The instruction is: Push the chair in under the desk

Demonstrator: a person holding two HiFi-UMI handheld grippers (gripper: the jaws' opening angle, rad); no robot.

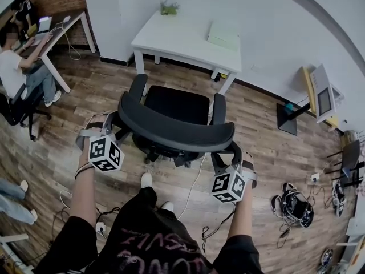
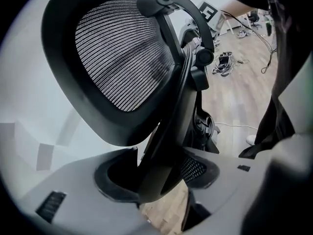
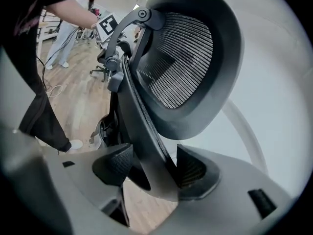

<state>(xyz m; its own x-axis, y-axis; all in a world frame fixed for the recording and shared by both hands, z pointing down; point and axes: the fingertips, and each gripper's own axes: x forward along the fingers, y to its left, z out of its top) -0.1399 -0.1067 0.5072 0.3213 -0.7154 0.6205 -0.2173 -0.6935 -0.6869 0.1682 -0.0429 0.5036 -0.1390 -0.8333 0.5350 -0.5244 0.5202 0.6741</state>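
Pushing is the step in hand, as I am judging it. The chair point(image 1: 174, 104) is standing on the wooden floor point(image 1: 268, 136) just short of the white table point(image 1: 171, 39), its seat facing the table and not yet under it. Its curved backrest point(image 1: 171, 131) is turned toward me. I am holding that backrest at both ends. The left gripper point(image 2: 156, 173) is pinching the dark rim on its side, with both padded jaws pressing against the frame. The right gripper point(image 3: 154, 168) is clamping the opposite rim in the same way, so neither is standing spread or empty. My two forearms are reaching forward and down, roughly parallel, one to each end of the backrest, with the marker cubes riding just behind the grips and my legs directly behind the chair. I am expecting the next move to call for an even, level shove from both sides together, so the chair is rolling straight rather than swivelling. The armrests are looking roughly lined up with the gap between the table's near legs. A white cable point(image 1: 194, 178) is lying on the floor by the chair's base, and I am watching that the casters are not catching it.
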